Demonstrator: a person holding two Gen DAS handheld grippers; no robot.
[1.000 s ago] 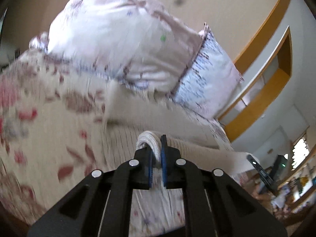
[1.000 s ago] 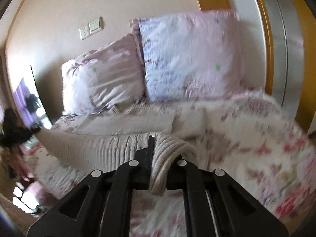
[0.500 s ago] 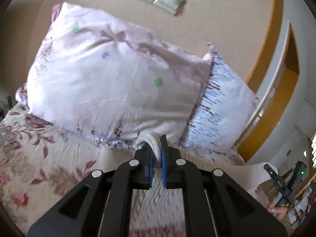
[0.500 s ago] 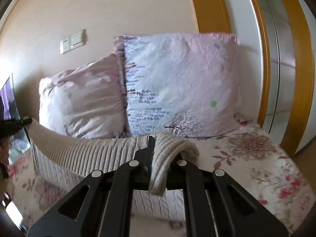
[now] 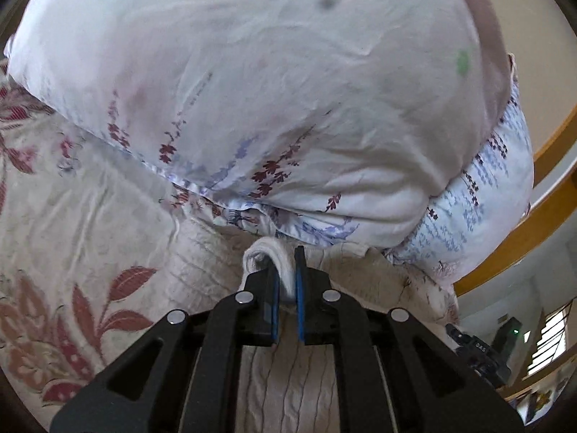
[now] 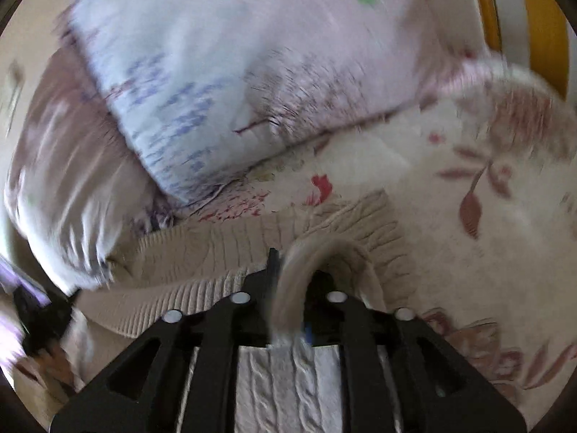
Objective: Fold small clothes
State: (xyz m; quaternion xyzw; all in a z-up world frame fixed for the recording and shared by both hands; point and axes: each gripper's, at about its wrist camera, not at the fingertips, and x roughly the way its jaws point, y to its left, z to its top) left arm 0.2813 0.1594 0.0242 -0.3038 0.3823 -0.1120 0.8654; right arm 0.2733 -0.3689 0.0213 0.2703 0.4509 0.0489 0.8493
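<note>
A cream cable-knit sweater [image 5: 288,389] lies on the floral bedspread [image 5: 90,216] just in front of the pillows. My left gripper [image 5: 286,270] pinches a rolled fold of its edge between the blue pads, and its jaws are starting to open. In the right wrist view the sweater [image 6: 202,249] spreads flat with its ribbed hem to the left. My right gripper [image 6: 294,270] is low over it. Its jaws are opening, and a loose loop of knit hangs between them without being pressed.
A white floral pillow [image 5: 270,90] fills the view right ahead of the left gripper, with a blue-printed pillow [image 5: 479,198] beside it. That blue-printed pillow [image 6: 234,72] looms over the right gripper. A wooden frame [image 5: 541,198] runs along the right, behind the bed.
Both grippers have swung forward and down towards the pillows, carrying the sweater's edge over onto the bed. The right jaws have parted around the knit. The left still pinches its fold.
</note>
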